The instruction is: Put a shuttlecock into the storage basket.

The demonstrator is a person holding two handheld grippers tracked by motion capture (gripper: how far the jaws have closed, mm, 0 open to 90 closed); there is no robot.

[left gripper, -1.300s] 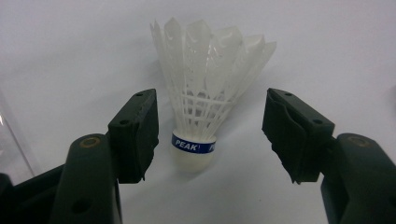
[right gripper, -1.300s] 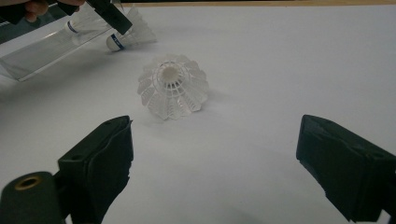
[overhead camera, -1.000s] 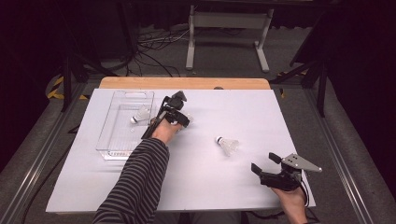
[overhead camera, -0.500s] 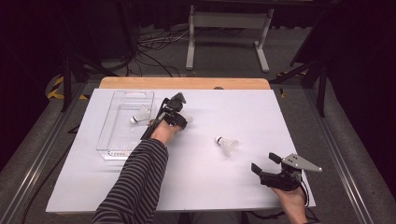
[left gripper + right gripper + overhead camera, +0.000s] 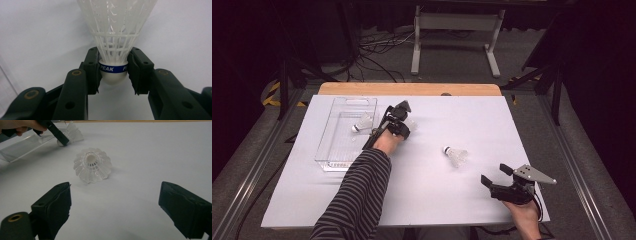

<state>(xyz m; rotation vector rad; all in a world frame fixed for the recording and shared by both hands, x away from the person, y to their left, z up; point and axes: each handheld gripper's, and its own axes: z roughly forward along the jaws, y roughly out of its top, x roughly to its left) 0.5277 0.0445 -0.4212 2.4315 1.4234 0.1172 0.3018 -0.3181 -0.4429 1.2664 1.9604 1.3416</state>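
Three birdies are on my worktop (image 5: 422,200), and the job I see is putting them into the clear box (image 5: 343,145) on the left. One birdie (image 5: 362,122) lies inside the box already. Another birdie (image 5: 456,156) lies on its side on the white sheet, at about 11 o'clock from my right tool (image 5: 498,176) and well apart from it.

My left tool (image 5: 113,72) has just been closing, and its two black jaws now sit against the round white nose of the third birdie (image 5: 113,62), right on the blue band. From above, this tool (image 5: 404,117) is just beside the box, at its 3 o'clock edge.

What could go wrong? The nose is round and smooth, so it could pop out like a slippery grape if I squeeze off-centre or lift too fast. If I close too high, I could squash the thin white skirt. The box wall is near, so a swing to 9 o'clock that stays low could bump it and knock the birdie loose.

My right tool (image 5: 115,205) is wide open and holds nothing. Moving it carelessly could nudge the birdie (image 5: 92,168) lying at its 12 o'clock and roll it away.
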